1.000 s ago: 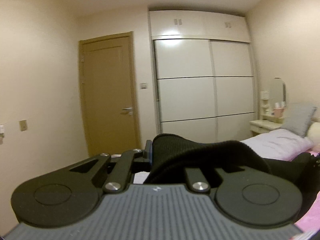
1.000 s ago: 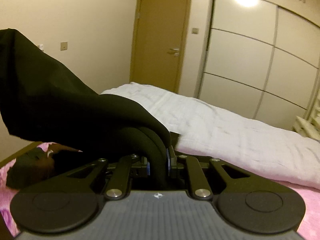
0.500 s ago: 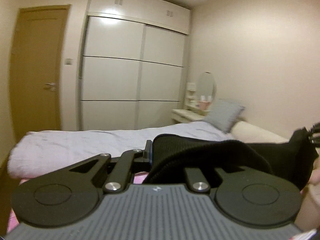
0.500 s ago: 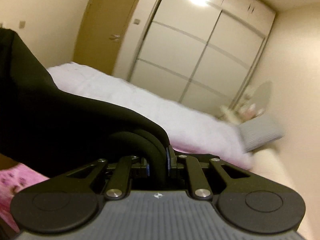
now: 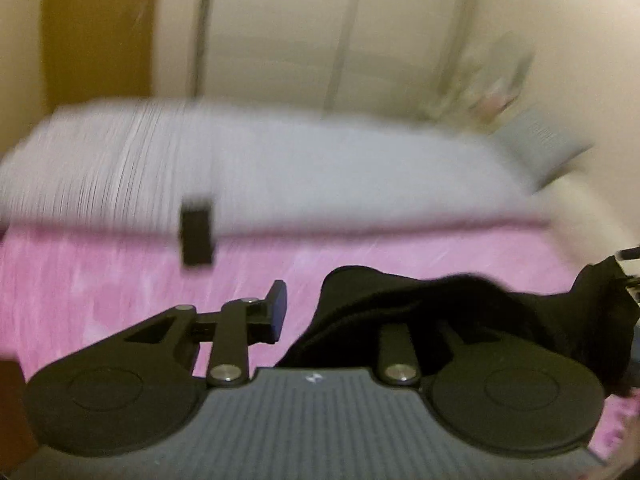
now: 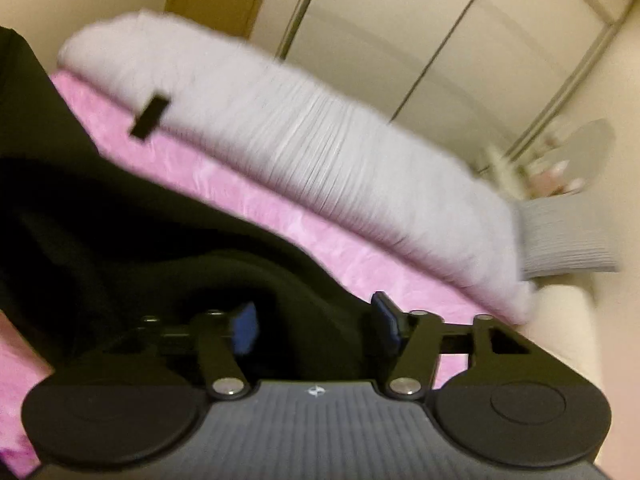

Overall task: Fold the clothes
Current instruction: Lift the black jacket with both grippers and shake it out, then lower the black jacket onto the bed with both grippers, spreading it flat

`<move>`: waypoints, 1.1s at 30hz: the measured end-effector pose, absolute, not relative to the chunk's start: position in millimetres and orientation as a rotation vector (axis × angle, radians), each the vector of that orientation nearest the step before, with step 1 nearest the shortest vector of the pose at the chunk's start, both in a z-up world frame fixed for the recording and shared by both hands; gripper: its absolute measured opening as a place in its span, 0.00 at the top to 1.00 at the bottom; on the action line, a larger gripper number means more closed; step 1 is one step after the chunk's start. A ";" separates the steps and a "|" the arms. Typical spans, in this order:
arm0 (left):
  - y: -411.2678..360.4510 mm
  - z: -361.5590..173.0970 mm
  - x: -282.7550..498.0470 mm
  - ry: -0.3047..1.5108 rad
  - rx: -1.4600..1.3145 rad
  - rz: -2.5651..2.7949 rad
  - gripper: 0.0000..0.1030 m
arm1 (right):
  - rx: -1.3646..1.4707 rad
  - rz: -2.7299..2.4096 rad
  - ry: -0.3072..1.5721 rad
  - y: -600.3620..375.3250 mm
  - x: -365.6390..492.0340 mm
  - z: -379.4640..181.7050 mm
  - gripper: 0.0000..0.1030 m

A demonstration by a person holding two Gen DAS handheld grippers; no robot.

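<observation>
This is a bedroom in a home. A bed (image 5: 360,248) with a pink sheet (image 6: 328,240) carries a rolled pale duvet (image 5: 260,168) and a grey pillow (image 6: 560,236), and behind it stand a tall sliding-door wardrobe (image 5: 312,36) and a brown wooden door (image 5: 96,28). In the far corner, blurred, a small dressing table (image 6: 560,172) holds a rounded mirror (image 6: 592,140).

The bed (image 5: 120,280) shows its pink patterned sheet, and a pale lilac quilt (image 5: 260,172) lies bunched along its far side. A small black rectangular object (image 5: 196,236) sits at the quilt's near edge. A grey pillow (image 6: 560,236) rests at the quilt's right end.
</observation>
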State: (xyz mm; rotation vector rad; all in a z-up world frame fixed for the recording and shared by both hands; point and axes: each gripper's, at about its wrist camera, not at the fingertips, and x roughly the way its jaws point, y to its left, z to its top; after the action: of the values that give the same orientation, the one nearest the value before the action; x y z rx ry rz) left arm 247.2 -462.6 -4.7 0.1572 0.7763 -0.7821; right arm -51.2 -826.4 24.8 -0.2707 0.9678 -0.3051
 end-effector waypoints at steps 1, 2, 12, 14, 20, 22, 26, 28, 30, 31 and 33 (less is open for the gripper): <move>-483.3 -36.9 256.1 0.826 0.195 -0.725 0.78 | -0.256 -0.289 0.995 -850.2 -31.8 -6.6 0.43; -499.6 -62.8 257.1 0.832 0.246 -0.679 0.78 | -0.228 -0.288 1.011 -869.0 -15.4 -33.7 0.43; -528.5 -157.3 177.0 0.927 0.355 -0.692 0.41 | 0.177 -0.132 1.129 -869.2 -83.4 -185.1 0.26; -537.5 -161.5 141.4 0.940 0.380 -0.763 0.40 | 0.297 -0.116 1.199 -857.4 -116.1 -217.8 0.26; -552.3 -208.5 51.2 0.990 0.497 -0.965 0.39 | 0.484 -0.110 1.314 -811.1 -187.2 -288.6 0.26; -553.3 -225.9 36.3 1.017 0.516 -1.008 0.39 | 0.542 -0.134 1.307 -804.5 -200.8 -304.8 0.27; -551.8 -248.5 19.2 1.070 0.533 -1.059 0.39 | 0.709 -0.210 1.250 -808.4 -221.5 -314.1 0.70; -547.8 -244.8 16.5 1.059 0.539 -1.074 0.39 | 0.784 -0.222 1.226 -812.2 -226.0 -304.9 0.96; -541.1 -235.6 16.3 1.047 0.527 -1.082 0.39 | 0.822 -0.217 1.206 -815.1 -223.3 -277.3 0.96; -536.5 -230.5 17.7 1.039 0.515 -1.085 0.39 | 0.835 -0.204 1.178 -816.6 -219.3 -256.0 0.96; -527.8 -222.2 23.5 1.032 0.489 -1.075 0.39 | 0.853 -0.166 1.105 -822.7 -202.6 -214.7 0.96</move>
State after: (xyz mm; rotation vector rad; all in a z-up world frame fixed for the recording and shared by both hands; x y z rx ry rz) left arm 23.4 -527.8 -222.2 0.4892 1.0317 -1.0750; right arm -202.6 -822.7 -214.7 0.8530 1.1047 -0.1657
